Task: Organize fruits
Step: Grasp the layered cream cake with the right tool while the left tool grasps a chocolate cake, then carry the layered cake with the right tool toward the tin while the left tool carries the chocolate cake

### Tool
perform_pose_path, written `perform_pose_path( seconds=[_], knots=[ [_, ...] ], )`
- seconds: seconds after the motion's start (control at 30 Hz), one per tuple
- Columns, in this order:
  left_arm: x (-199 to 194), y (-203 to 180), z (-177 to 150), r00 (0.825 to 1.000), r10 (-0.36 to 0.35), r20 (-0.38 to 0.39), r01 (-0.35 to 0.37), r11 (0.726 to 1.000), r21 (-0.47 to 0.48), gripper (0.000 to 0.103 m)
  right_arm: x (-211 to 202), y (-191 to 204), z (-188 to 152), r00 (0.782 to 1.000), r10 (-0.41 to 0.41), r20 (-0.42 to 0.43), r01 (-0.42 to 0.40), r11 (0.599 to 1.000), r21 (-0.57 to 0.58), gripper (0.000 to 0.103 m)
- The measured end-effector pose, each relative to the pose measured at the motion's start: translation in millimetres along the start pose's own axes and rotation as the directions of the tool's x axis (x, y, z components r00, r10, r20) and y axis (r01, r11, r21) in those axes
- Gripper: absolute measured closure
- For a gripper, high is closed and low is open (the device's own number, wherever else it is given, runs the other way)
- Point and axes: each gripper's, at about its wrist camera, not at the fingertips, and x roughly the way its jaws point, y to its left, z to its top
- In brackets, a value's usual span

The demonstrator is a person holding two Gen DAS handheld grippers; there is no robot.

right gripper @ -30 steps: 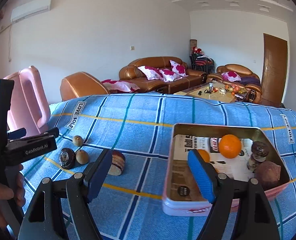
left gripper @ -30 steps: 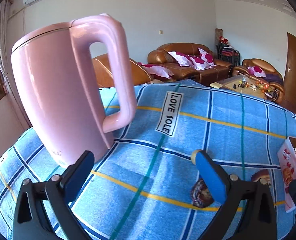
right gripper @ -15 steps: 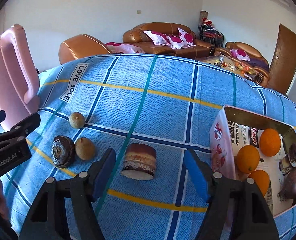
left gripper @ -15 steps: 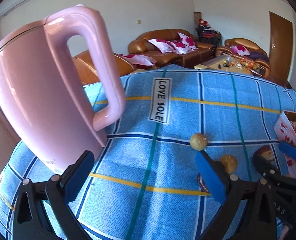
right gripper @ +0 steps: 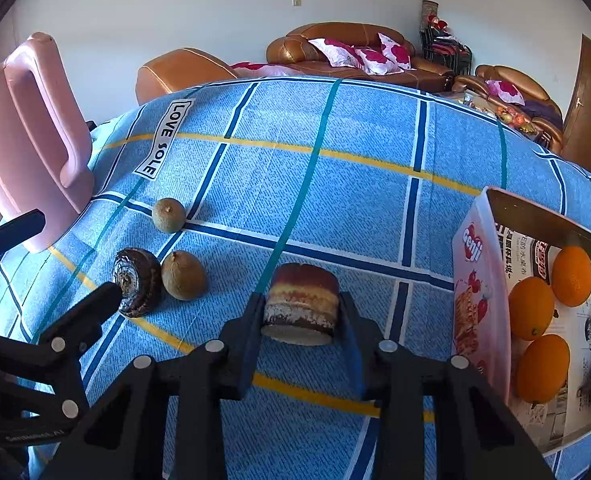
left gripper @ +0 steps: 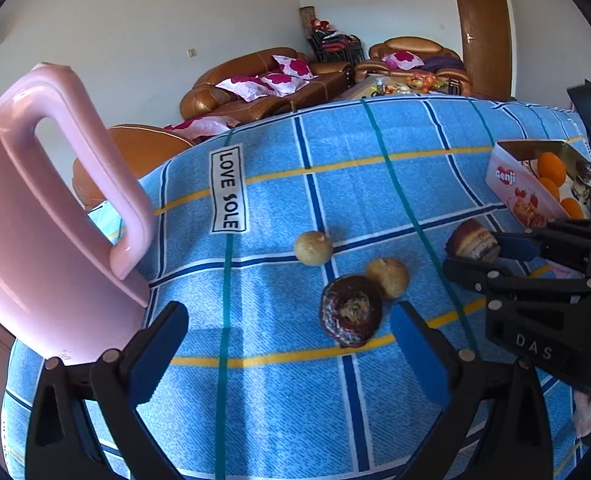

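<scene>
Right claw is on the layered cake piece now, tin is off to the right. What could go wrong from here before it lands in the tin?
1. The right claw, whose jaws have just been closing, pinches the layered cake piece by its soft sides; it may crush or slip when lifted.
2. The tin already holds three oranges, so space to set it down is tight.
3. The open left claw hovers close by, near the dark round fruit; the two tools could bump.

Jug: you have a pink jug (left gripper: 35, 240) standing upright at the cloth's left edge.
Cloth: your blue checked tablecloth (right gripper: 355, 184) reads "LOVE SOLE".
Room: brown sofas (right gripper: 359, 52) with pink-flowered cushions, wooden door (left gripper: 483, 36).
</scene>
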Motion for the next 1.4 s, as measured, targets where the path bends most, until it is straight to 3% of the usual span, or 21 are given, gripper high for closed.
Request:
perform_pose_path(
  seconds=[0.13,0.33,0.5,0.63,0.73,0.83,0.93,1.0,1.07,1.17,1.27,1.4],
  knots=[
    [-2,-6,2,0.998,-0.067,0.014,0.067,0.998,-0.006,0.002,-19,-7,-7,0.996,0.049,0.078,-0.052,0.998,0.041,0.065],
    [10,-13,1,0.998,-0.056,-0.017,0.056,0.998,0.0,0.017,-43,-10,-23,0.987,0.064,0.15,-0.072,0.996,0.053,0.065],
    [22,-16,-1,0.998,-0.033,-0.055,0.033,0.999,0.007,0.029,-48,-15,-26,0.985,0.076,0.152,-0.086,0.995,0.059,0.065],
    [30,-7,2,0.996,-0.03,-0.089,0.025,0.998,-0.058,0.04,-48,-16,-25,0.986,0.075,0.15,-0.085,0.995,0.06,0.065],
    [33,7,1,0.992,-0.088,-0.093,0.074,0.987,-0.143,0.065,-48,-17,-25,0.986,0.074,0.148,-0.083,0.995,0.06,0.065],
    [32,20,-2,0.989,-0.125,-0.077,0.105,0.969,-0.224,0.065,-49,-17,-26,0.985,0.073,0.154,-0.084,0.995,0.061,0.065],
    [30,24,-4,0.991,-0.115,-0.07,0.094,0.963,-0.252,0.066,-50,-18,-26,0.984,0.076,0.164,-0.088,0.994,0.063,0.065],
    [22,28,-6,0.996,-0.085,-0.034,0.073,0.957,-0.282,0.066,-53,-19,-27,0.98,0.086,0.179,-0.099,0.993,0.064,0.065],
    [5,33,-6,0.997,-0.044,0.065,0.063,0.942,-0.33,0.066,-59,-20,-28,0.969,0.112,0.218,-0.128,0.99,0.06,0.065],
    [-16,31,-5,0.982,-0.014,0.188,0.084,0.926,-0.368,0.066,-71,-17,-28,0.952,0.113,0.285,-0.126,0.992,0.03,0.065],
    [-28,18,-4,0.967,0.028,0.252,0.062,0.938,-0.341,0.066,-81,-18,-29,0.931,0.106,0.35,-0.121,0.992,0.022,0.065],
    [-31,-6,0,0.96,0.062,0.274,0.014,0.963,-0.269,0.066,-91,-19,-30,0.906,0.03,0.421,-0.043,0.999,0.022,0.065]
  ],
)
